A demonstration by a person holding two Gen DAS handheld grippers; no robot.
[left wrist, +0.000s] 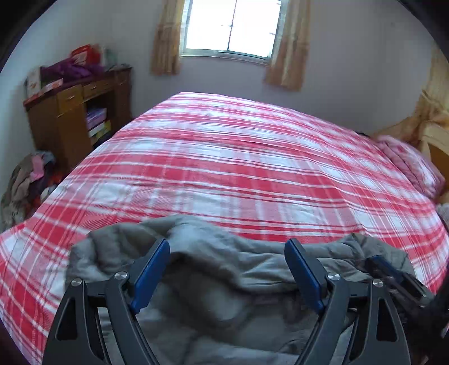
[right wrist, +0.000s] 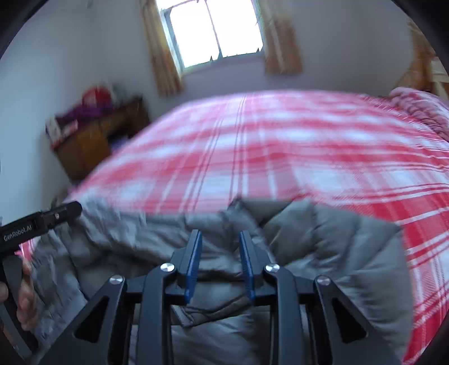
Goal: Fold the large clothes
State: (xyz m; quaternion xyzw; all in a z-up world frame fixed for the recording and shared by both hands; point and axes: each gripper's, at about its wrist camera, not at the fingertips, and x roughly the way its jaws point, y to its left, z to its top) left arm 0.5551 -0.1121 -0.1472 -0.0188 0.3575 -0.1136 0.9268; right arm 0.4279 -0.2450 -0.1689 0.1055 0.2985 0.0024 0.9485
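Note:
A large grey padded garment (left wrist: 224, 280) lies crumpled on the near edge of a bed with a red and white plaid cover (left wrist: 238, 168). My left gripper (left wrist: 227, 247) is wide open above the garment, with nothing between its blue pads. My right gripper (right wrist: 220, 238) hovers over the garment (right wrist: 322, 252) with its blue pads partly open, a gap between them, holding nothing. The right gripper also shows in the left wrist view (left wrist: 393, 278) at the garment's right end. The left gripper shows at the left edge of the right wrist view (right wrist: 42, 219).
A wooden cabinet (left wrist: 73, 118) with piled items stands at the left of the bed. A heap of clothes (left wrist: 28, 179) lies on the floor below it. A pink folded quilt (left wrist: 409, 160) lies at the bed's far right. A curtained window (left wrist: 230, 25) is behind.

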